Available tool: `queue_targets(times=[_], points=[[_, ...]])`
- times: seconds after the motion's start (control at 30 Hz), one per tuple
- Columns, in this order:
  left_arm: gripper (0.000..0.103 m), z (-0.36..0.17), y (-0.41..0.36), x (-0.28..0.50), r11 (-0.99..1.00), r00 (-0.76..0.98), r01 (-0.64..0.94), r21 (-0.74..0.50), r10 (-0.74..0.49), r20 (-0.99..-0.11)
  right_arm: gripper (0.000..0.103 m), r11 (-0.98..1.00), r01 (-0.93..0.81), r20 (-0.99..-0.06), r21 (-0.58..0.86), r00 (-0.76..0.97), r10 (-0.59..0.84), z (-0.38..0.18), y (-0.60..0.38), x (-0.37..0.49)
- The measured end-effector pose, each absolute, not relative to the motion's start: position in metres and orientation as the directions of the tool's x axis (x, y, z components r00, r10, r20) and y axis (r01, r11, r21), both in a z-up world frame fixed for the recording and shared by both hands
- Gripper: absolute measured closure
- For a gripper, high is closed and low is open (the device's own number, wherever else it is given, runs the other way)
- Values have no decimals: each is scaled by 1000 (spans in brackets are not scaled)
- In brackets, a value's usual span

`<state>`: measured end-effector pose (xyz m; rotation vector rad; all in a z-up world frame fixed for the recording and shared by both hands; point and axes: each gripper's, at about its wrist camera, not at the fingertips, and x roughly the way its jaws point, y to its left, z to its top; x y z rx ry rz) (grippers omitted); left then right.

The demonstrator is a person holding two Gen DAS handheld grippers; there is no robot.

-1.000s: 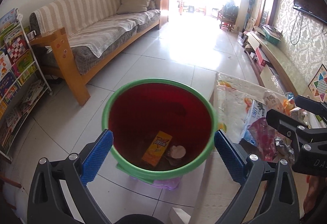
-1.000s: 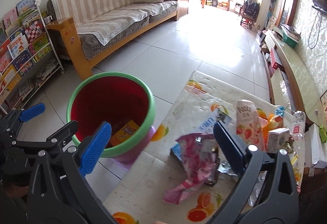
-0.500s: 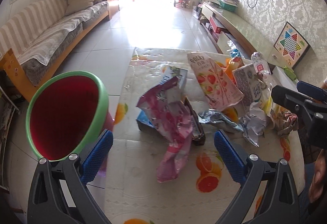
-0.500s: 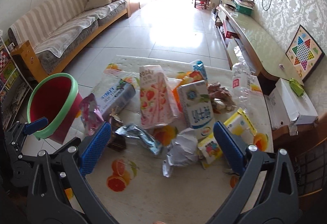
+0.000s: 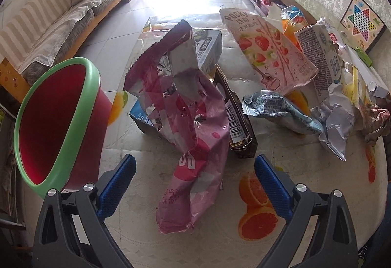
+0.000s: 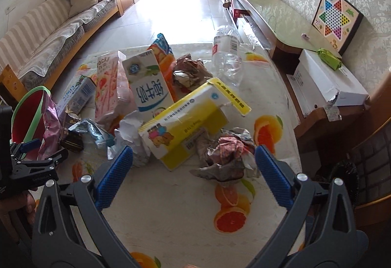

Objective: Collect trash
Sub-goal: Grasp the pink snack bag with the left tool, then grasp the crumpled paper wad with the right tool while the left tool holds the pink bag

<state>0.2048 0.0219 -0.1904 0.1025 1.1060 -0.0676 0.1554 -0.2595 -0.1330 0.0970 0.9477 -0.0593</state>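
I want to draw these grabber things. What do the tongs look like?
Each pair of tongs, left and right, has two dark grey plastic arms that spread like a V, with cut-out slots and shiny silver screws. The fingertips carry bright blue pads with a bumpy, dotted grip. Seen from the right camera, the left tongs have small white lettering on the side, too small to read.

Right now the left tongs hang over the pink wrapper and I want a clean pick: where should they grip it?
Grip the pink wrapper at its flat lower tail, coming straight down from above. That end lies limp on the tablecloth, clear of the dark box, already between the open left tongs. The torn upper end probably rests on other trash.
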Motion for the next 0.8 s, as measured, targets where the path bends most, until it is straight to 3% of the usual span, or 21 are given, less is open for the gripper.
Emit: queue_targets(times=[0.07,0.13,0.23,0.33,0.47,0.8], points=[[24,-194,22,205,994,439,101,43,-6,-898,5,992,111,-815,65,580,-12,-138,-269,153],[48,-197,24,204,995,427,96,40,-5,-904,5,990,125,-817,68,577,-17,-140,-276,153],[67,-200,27,203,995,418,95,27,-15,-908,5,987,142,-815,71,579,-25,-140,-283,152],[81,-199,30,200,995,423,99,5,-37,-905,5,986,153,-813,66,581,-35,-140,-289,152],[86,-192,32,194,995,442,99,-24,-65,-894,5,984,165,-817,63,576,-44,-141,-296,150],[87,-175,27,174,991,482,126,-48,-103,-870,5,979,197,-828,62,558,-60,-148,-317,142]])
